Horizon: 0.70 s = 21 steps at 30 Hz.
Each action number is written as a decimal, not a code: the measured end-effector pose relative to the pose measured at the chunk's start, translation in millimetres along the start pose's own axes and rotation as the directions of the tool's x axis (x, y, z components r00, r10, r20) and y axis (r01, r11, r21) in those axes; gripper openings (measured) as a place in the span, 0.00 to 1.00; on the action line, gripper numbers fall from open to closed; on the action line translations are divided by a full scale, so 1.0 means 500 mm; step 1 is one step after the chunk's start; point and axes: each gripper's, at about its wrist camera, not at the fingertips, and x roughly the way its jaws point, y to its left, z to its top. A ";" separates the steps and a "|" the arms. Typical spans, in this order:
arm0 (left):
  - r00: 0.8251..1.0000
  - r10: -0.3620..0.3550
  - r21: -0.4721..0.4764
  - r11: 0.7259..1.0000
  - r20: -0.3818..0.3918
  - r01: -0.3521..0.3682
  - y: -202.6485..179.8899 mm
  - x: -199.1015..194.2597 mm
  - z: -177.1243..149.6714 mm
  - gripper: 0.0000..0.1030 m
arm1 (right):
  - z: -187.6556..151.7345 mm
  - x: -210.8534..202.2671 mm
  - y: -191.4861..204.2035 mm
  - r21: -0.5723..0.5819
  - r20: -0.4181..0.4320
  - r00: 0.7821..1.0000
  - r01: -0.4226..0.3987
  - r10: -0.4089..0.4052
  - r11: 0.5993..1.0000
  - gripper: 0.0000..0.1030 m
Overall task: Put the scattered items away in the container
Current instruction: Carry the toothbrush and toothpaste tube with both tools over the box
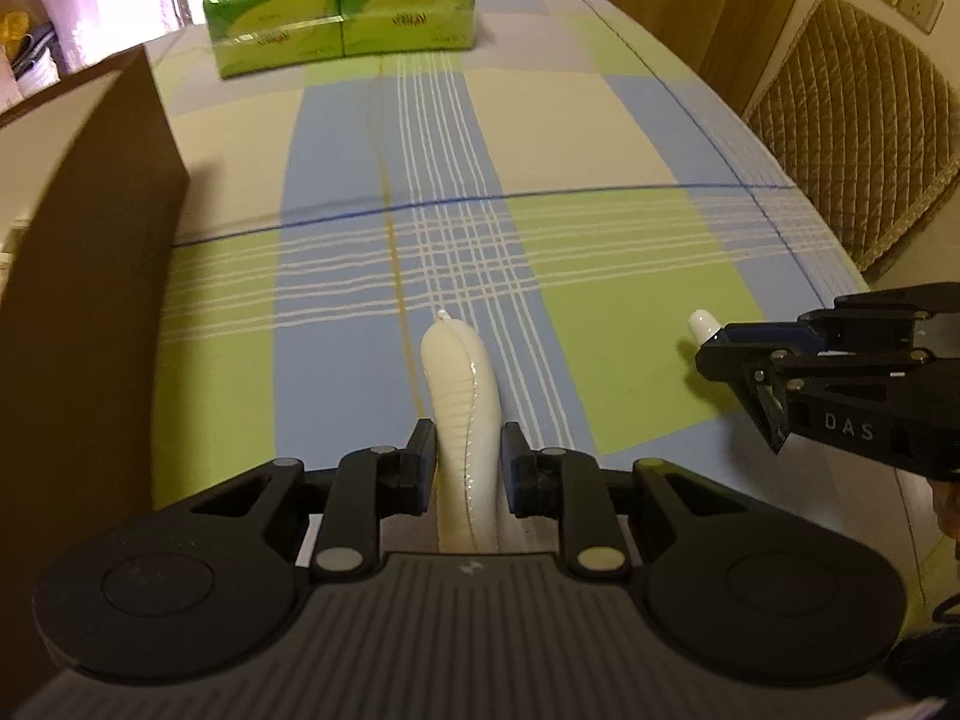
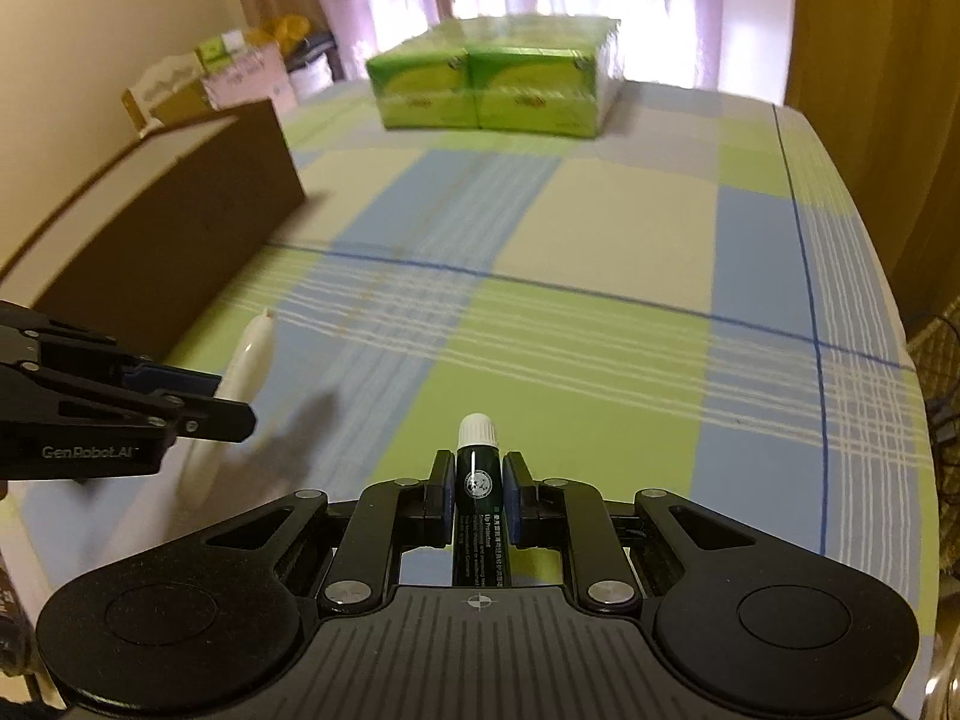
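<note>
The left tool (image 1: 467,450) is clenched on a cream-white ribbed item (image 1: 462,396), which sticks out forward between its pads above the checked cloth (image 1: 600,120) covering the desk. The right tool (image 2: 477,483) grips a dark green lip-balm tube (image 2: 478,504) with a white cap, held lengthwise between its pads. Both tools hang near each other above the near end of the cloth. A brown cardboard box (image 2: 180,210) stands at the left side. A green pack of tissues (image 1: 342,6) sits at the far end.
</note>
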 end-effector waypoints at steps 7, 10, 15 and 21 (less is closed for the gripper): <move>0.997 0.005 -0.005 1.000 0.079 -0.004 0.001 -0.065 0.003 0.18 | 0.017 -0.030 0.030 -0.003 0.068 0.997 -0.043 0.043 0.999 0.18; 0.994 0.006 -0.012 1.000 0.111 -0.005 0.004 -0.091 0.005 0.18 | 0.026 -0.045 0.042 -0.008 0.105 0.993 -0.057 0.057 0.998 0.18; 0.983 0.003 -0.020 1.000 0.182 0.001 0.013 -0.143 0.009 0.18 | 0.046 -0.065 0.066 -0.022 0.158 0.984 -0.075 0.077 0.997 0.18; 0.969 0.003 -0.034 0.999 0.248 0.006 0.026 -0.193 0.013 0.18 | 0.065 -0.077 0.088 -0.037 0.191 0.977 -0.088 0.094 0.995 0.18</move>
